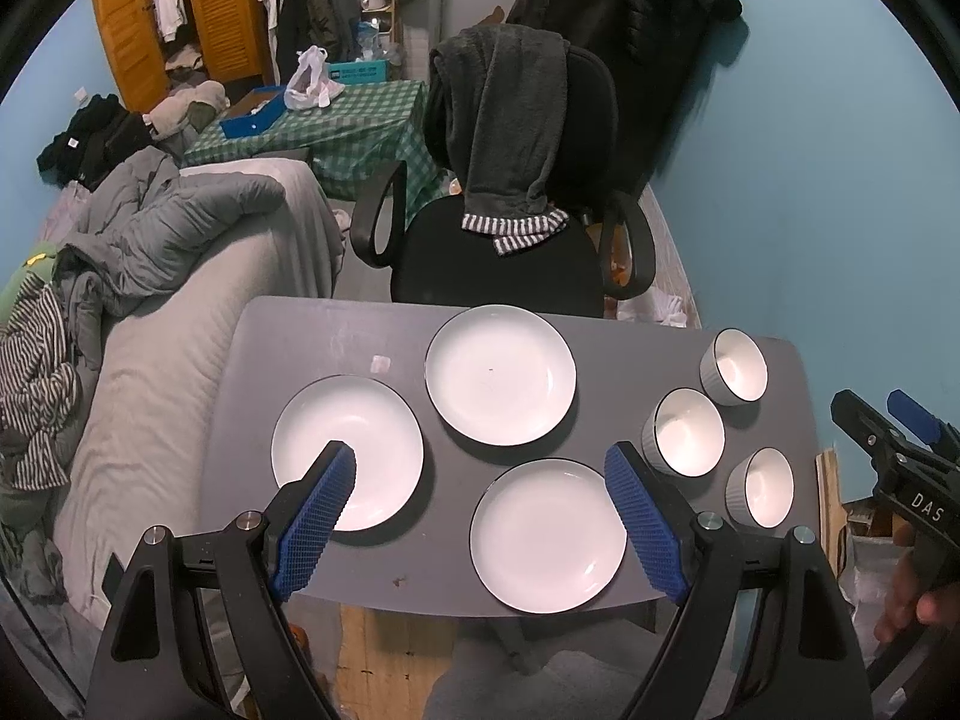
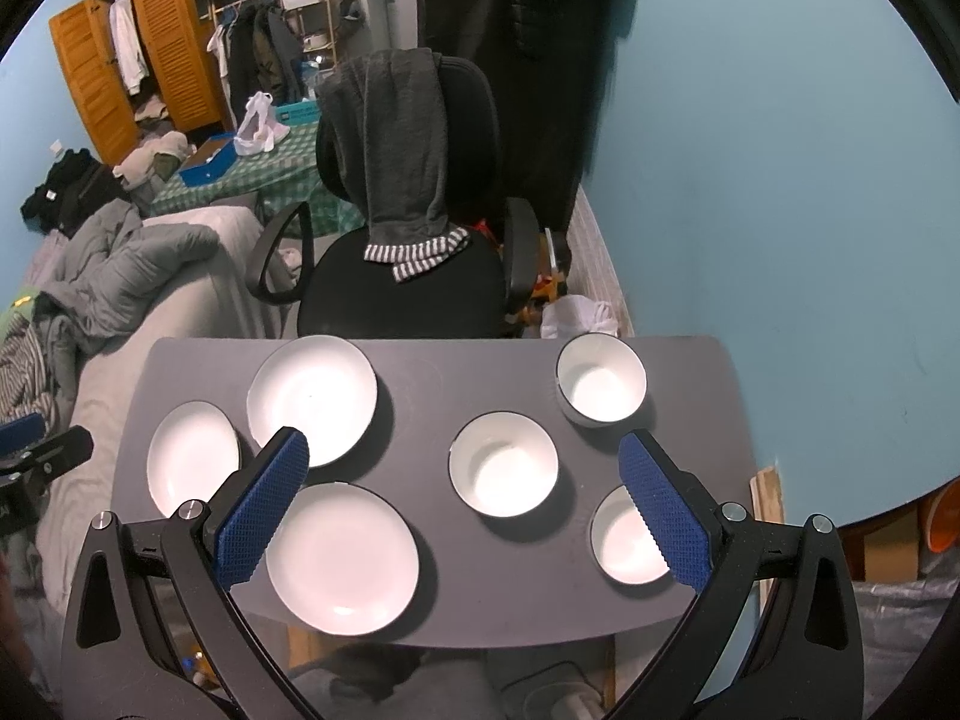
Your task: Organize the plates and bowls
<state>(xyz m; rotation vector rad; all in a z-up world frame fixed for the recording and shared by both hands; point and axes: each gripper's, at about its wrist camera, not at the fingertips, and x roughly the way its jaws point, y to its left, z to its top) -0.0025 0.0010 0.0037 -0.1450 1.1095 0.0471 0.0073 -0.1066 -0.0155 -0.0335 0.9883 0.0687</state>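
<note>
Three white plates lie apart on the grey table (image 1: 300,336): a left plate (image 1: 366,438), a far plate (image 1: 500,375) and a near plate (image 1: 543,534). Three white bowls stand on the right: far bowl (image 1: 733,366), middle bowl (image 1: 684,432), near bowl (image 1: 761,487). My left gripper (image 1: 480,462) hovers open above the near and left plates, holding nothing. In the right wrist view the same plates (image 2: 339,558) (image 2: 312,399) (image 2: 192,459) and bowls (image 2: 504,463) (image 2: 602,379) (image 2: 624,540) show. My right gripper (image 2: 462,447) hangs open above the table's middle, empty.
A black office chair (image 1: 498,252) with a dark towel draped over it stands right behind the table. A bed with grey bedding (image 1: 180,228) runs along the left side. The blue wall (image 1: 810,210) is close on the right. The right gripper (image 1: 888,450) shows at the left wrist view's right edge.
</note>
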